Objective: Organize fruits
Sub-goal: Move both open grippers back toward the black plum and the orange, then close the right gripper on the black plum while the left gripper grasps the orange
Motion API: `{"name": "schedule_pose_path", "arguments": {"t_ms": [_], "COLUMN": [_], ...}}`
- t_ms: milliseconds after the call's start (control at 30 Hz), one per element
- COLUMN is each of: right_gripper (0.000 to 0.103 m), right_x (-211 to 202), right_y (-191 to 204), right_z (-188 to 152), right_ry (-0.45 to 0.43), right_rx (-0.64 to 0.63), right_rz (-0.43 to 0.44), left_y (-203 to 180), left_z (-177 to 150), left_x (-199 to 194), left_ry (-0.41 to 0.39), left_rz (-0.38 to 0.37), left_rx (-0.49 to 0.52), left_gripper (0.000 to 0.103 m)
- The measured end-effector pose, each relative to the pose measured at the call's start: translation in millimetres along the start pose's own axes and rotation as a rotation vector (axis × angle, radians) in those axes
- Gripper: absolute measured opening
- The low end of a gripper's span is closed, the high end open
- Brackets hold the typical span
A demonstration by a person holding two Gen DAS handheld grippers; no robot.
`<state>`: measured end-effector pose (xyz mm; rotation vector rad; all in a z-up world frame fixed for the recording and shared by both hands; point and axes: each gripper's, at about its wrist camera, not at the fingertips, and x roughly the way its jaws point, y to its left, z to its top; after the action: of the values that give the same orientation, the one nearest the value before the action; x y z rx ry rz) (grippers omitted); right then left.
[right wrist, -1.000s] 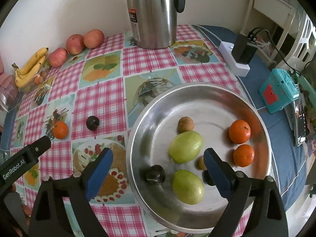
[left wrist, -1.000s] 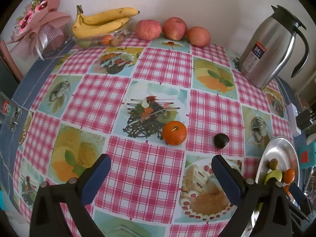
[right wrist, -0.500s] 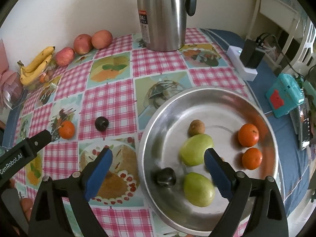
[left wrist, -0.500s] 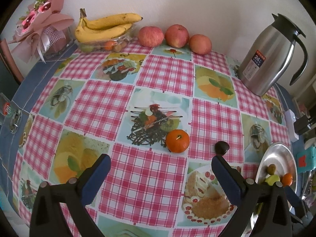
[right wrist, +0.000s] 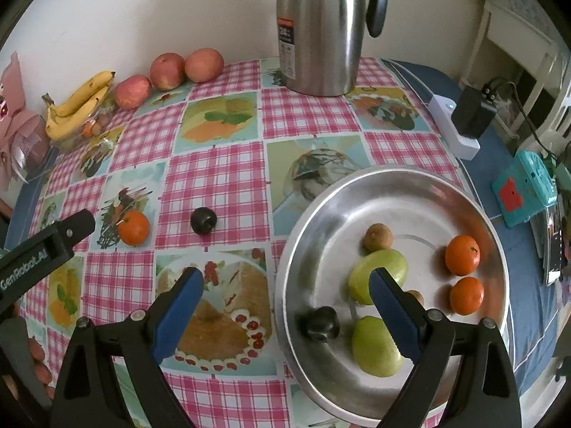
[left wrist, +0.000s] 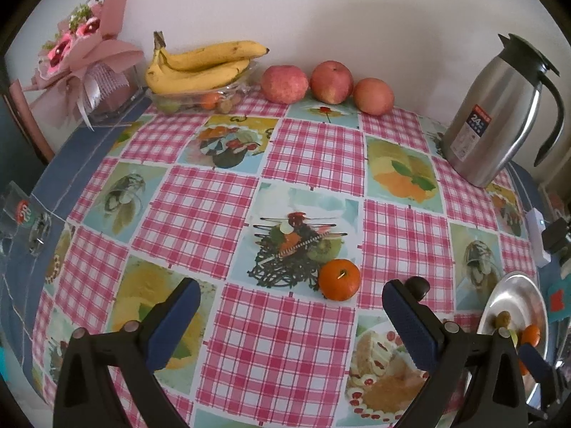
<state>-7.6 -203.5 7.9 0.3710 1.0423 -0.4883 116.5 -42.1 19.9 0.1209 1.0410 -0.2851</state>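
Left tool (left wrist: 289,292) spread wide and empty, hovering low over the tabletop (left wrist: 314,157) and angled steeply down. Since a second ago, sits a little nearer the two loose fruits: the orange (left wrist: 339,280) lower in the left wrist view, just ahead of the gap between the pads, and the dark plum (left wrist: 418,287) peeking out right behind the right-hand pad's tip. Cannot tell whether that pad touches the plum. Right tool (right wrist: 285,276) equally wide, holding nothing, pitched down likewise. Swung slightly leftward over the same second, so now straddles the near rim of the steel plate (right wrist: 392,174) rather than the fruit inside, with one pad over the cloth and the other in front of a green fruit (right wrist: 360,281). Already in the plate: two green fruits, two oranges (right wrist: 462,254), a dark plum (right wrist: 323,323) and some small brown ones. Probably means a drop-off finished and the next pick starting, with the loose orange the likeliest target for the left tool. Still outside the plate: that orange, the loose plum, and the apples (left wrist: 332,82) and bananas (left wrist: 203,67) by the wall.
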Motion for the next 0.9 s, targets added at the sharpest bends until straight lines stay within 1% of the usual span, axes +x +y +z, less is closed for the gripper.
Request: {"name": "schedule_pose_path", "arguments": {"t_ms": [100,200,367,567,633,700,900], "right_gripper": [0.094,0.094,0.094,0.094,0.094,0.094,0.094], "right_x": [0.7,1.2,1.6,0.4,2.8,6.7,22.7], "right_y": [4.5,10.2,24.2,44.1,49.9,54.9,60.9], "right_z": [2.1,6.3,16.3,30.2,34.4,37.1,42.0], "right_ry": [-0.005,-0.009,-0.022,-0.056,-0.054,-0.049,-0.023], "right_rx": [-0.008,-0.02,-0.018,-0.038,-0.041,-0.047,-0.044], "right_rz": [0.006,0.01,0.052,0.087,0.1,0.105,0.104], "left_y": [5.7,12.3,24.7,35.1,36.9,39.6,50.7], "left_z": [2.9,6.9,13.0,17.6,19.2,21.1,26.9], "left_x": [2.7,3.9,5.5,7.0,8.4,11.9,20.2], "left_ry": [0.007,-0.002,-0.016,-0.047,-0.054,-0.044,-0.037], "left_rz": [-0.029,-0.028,-0.047,-0.083,-0.092,-0.088,-0.093], "left_rx": [-0.03,-0.051,-0.08,-0.081,-0.078,-0.078,-0.111], "left_gripper": [0.103,0.103,0.103,0.103,0.103,0.103,0.103]}}
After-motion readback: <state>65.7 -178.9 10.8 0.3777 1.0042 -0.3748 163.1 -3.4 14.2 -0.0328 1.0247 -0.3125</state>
